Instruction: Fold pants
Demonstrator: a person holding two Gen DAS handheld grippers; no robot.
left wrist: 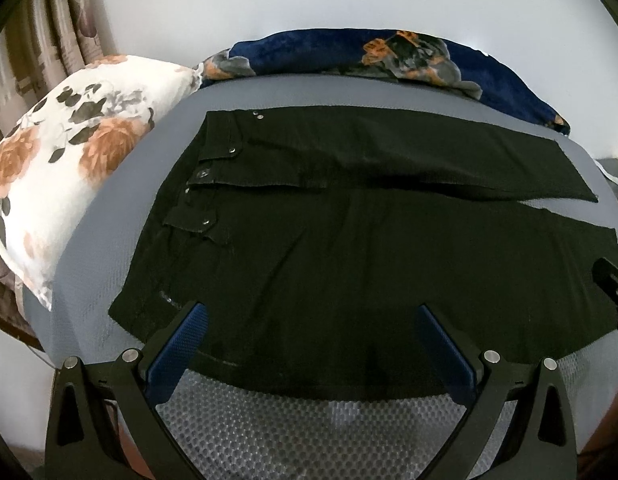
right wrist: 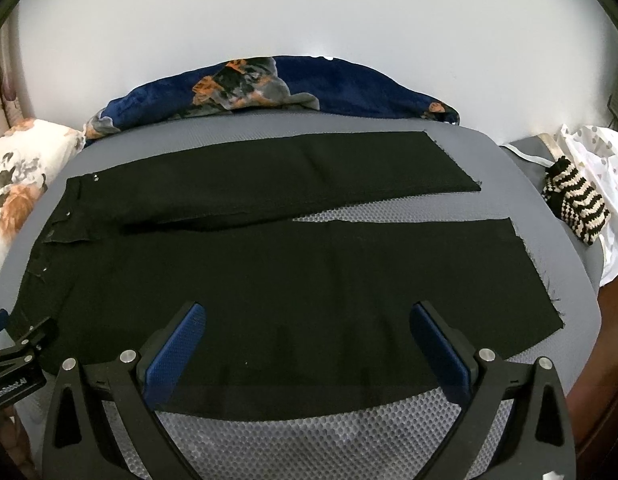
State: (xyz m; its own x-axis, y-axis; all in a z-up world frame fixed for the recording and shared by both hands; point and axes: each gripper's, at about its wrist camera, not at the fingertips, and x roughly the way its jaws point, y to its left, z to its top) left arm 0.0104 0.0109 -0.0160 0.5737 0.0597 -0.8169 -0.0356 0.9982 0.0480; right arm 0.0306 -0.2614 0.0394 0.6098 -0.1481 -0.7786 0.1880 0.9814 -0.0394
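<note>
A bed [left wrist: 89, 280] covered by a grey honeycomb-mesh sheet carries everything, with a pale wall behind it. Spread flat across most of the bed lies a pair of black trousers [left wrist: 349, 248], waistband with its small metal snaps toward the bed's left edge and the two legs running toward the right edge, parting slightly so a wedge of grey mesh shows between them near the hems; the near leg lies along the bed's front edge, the far leg toward the back edge. Along the back edge rests a rolled navy-blue plush blanket with orange and grey flowers [left wrist: 389, 58]. At the back-left corner sits a white pillow printed with orange blooms and dark leaves [left wrist: 65, 168]. By the right edge lies a white spotted cloth [right wrist: 597, 168] with a black-and-cream striped knitted piece [right wrist: 575, 208] on it. The left tool [left wrist: 309, 354], black with blue pads, hangs spread wide over the near leg beside the waistband, gripping nothing. The right tool [right wrist: 307, 350] is likewise spread wide above the near leg toward the hem, empty.
</note>
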